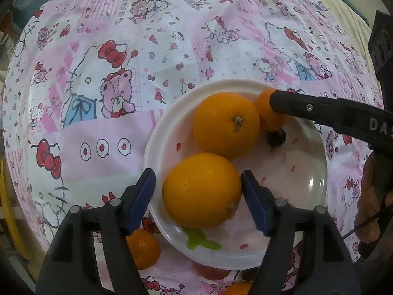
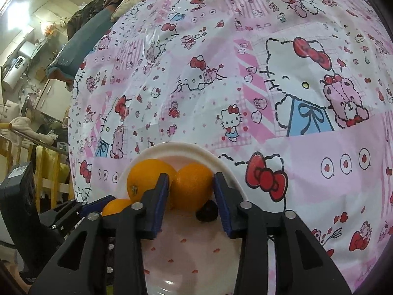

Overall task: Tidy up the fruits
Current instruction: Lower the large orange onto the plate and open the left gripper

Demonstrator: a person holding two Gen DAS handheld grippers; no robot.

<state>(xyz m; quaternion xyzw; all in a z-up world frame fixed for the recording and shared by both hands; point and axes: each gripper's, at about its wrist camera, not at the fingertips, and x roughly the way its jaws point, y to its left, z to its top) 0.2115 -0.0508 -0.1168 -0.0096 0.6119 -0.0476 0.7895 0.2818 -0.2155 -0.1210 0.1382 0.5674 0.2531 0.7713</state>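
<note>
Three oranges sit in the white plate (image 1: 157, 147), and there's a small dark fruit (image 1: 276, 137) in there with them. Writing first: white letters "DAS" show on the right gripper's black arm in the left wrist view, cut off at the frame edge. Nothing else reads clearly.

Left gripper (image 1: 198, 191) now: jaws wide, straddling the near orange (image 1: 202, 190). The right pad looks to be touching the peel, the left pad stands off it, just outside the plate's rim. Not clamped.

Right gripper (image 2: 191, 202): jaws parted around the small orange (image 2: 192, 186), blue pads (image 2: 162, 204) close at either side of it; whether they press on it, can't tell. The dark fruit lies just beside that orange, near the right pad.

The big orange (image 1: 226, 125) rests mid-plate, stem facing up, touching its neighbours.

Off the plate, another orange (image 1: 143, 249) lies on the bench by the rim, behind the left gripper's finger, and more fruit, red and orange, peeks out at the plate's near edge. The cartoon-cat cloth (image 1: 98, 127), pink and white, covers the bench.
</note>
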